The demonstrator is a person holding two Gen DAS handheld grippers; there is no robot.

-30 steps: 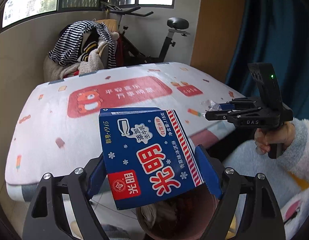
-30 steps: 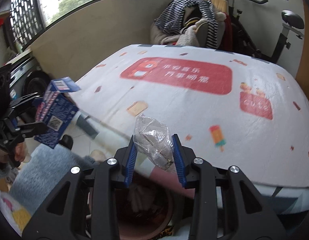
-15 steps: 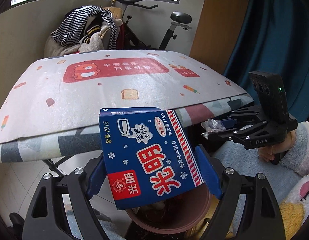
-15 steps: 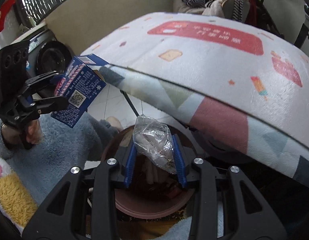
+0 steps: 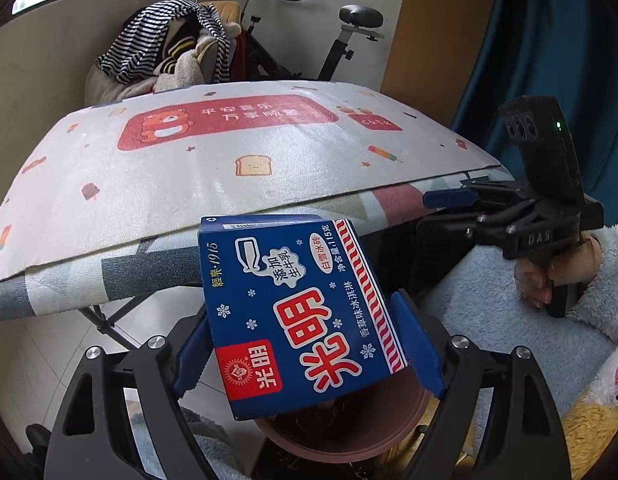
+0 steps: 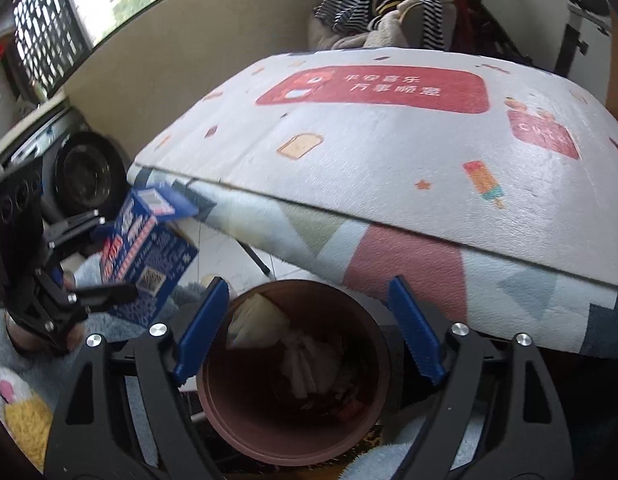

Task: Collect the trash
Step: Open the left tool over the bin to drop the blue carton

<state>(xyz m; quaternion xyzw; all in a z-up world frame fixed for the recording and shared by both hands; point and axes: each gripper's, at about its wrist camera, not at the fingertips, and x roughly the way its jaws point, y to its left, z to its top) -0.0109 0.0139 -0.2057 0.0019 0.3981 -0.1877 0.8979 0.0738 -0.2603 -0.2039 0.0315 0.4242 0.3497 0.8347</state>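
Left gripper [image 5: 307, 354]: fingers clamped on blue ice-cream carton [image 5: 297, 312], held just above the brown bin [image 6: 293, 380] rim. Right gripper [image 6: 309, 330]: fingers wide, empty, over the bin mouth. Step: depositing. Next: release carton squarely over the opening.

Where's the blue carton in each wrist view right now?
Left wrist: blue carton fills lower centre, clamped between the left gripper fingers, above the bin.
Right wrist: blue carton at left edge, held by the left gripper, left of the bin.
Shared landmark: red banner on the table cover.
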